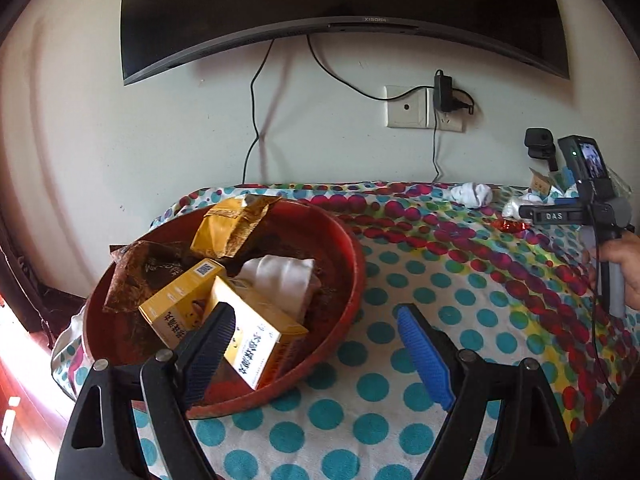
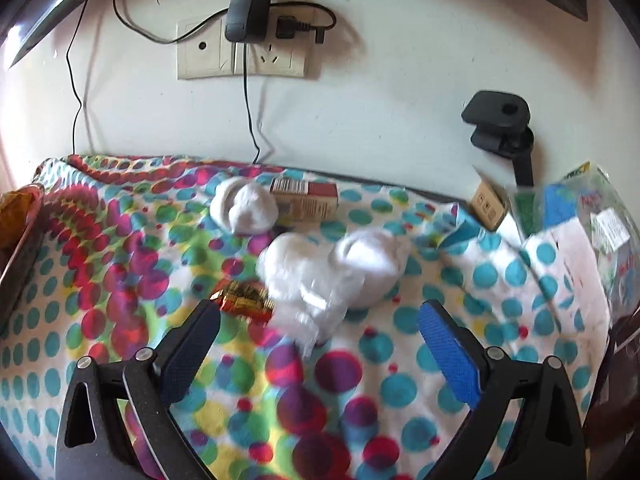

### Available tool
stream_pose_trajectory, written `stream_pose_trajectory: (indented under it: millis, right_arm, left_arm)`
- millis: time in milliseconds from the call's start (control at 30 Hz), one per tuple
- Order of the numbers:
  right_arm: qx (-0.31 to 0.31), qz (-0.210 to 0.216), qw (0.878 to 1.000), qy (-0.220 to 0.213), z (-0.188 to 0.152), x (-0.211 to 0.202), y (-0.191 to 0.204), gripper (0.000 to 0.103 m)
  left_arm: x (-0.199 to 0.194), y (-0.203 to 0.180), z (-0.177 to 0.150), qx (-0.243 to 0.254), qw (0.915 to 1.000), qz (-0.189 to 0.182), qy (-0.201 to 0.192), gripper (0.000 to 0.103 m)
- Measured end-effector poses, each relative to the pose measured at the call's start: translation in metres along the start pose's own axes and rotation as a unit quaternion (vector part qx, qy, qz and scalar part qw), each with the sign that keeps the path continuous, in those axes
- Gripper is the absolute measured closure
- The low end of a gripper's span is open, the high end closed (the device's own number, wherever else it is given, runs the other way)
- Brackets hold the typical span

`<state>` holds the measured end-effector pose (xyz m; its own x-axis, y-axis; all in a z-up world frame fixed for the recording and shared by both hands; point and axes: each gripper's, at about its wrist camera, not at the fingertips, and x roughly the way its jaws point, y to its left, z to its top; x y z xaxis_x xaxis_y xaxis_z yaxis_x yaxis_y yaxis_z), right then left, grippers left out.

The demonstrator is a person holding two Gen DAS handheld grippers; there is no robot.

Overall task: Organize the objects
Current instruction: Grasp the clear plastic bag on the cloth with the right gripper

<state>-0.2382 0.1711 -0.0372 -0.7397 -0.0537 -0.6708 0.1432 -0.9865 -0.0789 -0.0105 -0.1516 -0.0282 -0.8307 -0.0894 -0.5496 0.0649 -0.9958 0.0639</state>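
Left wrist view: the left claw (image 1: pixel 316 328) stands spread and empty at the rim of a red bowl (image 1: pixel 352 248) on the spotted cloth (image 1: pixel 420 280) of the worktop. In the bowl lie two yellow boxes (image 1: pixel 256 344), gold packets (image 1: pixel 232 224) and a white bundle (image 1: pixel 284 280); the left finger hides part of one box.

Right wrist view: the right claw (image 2: pixel 320 320) is spread, pinching nothing. Ahead lie blurred white bundles (image 2: pixel 332 268), a red-gold wrapper (image 2: pixel 244 300) and a brown box (image 2: pixel 308 200) partly hidden behind one bundle.
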Motion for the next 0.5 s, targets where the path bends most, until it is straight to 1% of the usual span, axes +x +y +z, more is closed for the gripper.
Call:
stream_pose_trajectory:
  millis: [33,67,100,133,167,200,267,367,433,500]
  right_arm:
    - [-0.002,0.012,1.000,0.004,0.003,0.004,0.000,0.015]
    - [-0.009,0.017,1.000,0.017,0.004,0.009,-0.002,0.028]
    - [-0.016,0.016,0.999,0.037,0.006,0.021,0.005,0.037]
    - [-0.022,0.008,0.998,0.055,0.003,0.027,0.005,0.053]
    - [-0.017,0.002,0.999,0.045,0.009,0.032,0.019,0.056]
    - [-0.009,-0.001,0.999,0.045,0.008,0.031,0.017,0.058]
    - [0.012,0.010,0.999,0.047,0.006,0.031,0.015,0.068]
    - [0.009,0.009,0.999,0.045,0.002,0.026,0.013,0.073]
    - [0.001,0.000,0.999,0.033,-0.001,0.018,0.012,0.074]
    - [0.004,0.008,0.999,0.031,0.002,0.019,0.016,0.074]
  left_arm:
    - [0.001,-0.001,-0.001,-0.003,1.0000,-0.003,0.002,0.017]
    - [0.001,-0.002,-0.001,-0.005,1.0000,-0.006,0.002,0.018]
    - [0.002,-0.003,-0.003,-0.005,0.9999,-0.009,0.004,0.018]
    - [0.002,-0.003,-0.004,-0.005,0.9999,-0.010,0.007,0.018]
    - [0.002,-0.003,-0.005,-0.005,0.9999,-0.011,0.007,0.018]
    - [0.003,-0.003,-0.005,-0.005,0.9999,-0.012,0.007,0.018]
    - [0.004,-0.003,-0.005,-0.007,0.9999,-0.010,0.008,0.017]
    - [0.000,-0.002,-0.003,-0.011,0.9999,-0.012,0.000,0.017]
    - [-0.002,0.000,-0.002,-0.015,0.9998,-0.010,-0.003,0.018]
    - [-0.003,0.001,-0.001,-0.019,0.9998,-0.009,-0.004,0.018]
